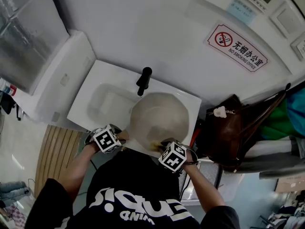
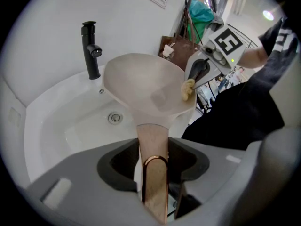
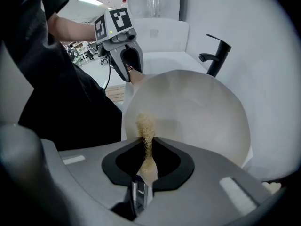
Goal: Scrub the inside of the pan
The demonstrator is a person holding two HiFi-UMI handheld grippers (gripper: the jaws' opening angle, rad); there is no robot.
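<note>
White ceramic sink (image 1: 90,87) lies below me, and both my forearms reach steeply down over its front edge. Above the basin sits the cream round pan (image 1: 159,118), tilted, its inside facing my right side. My left gripper (image 1: 114,138) is clamped on the pan's tan handle with a copper loop (image 2: 151,147). My right gripper (image 1: 167,149) pinches a pale yellow fibrous scrubber (image 3: 145,126), its tip touching the pan's inner wall near the rim.

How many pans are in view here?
1. The cream pan is held over the right side of the white sink, its handle clamped in the left gripper; the right gripper holds a scrubber at its rim. None seems hidden.
</note>
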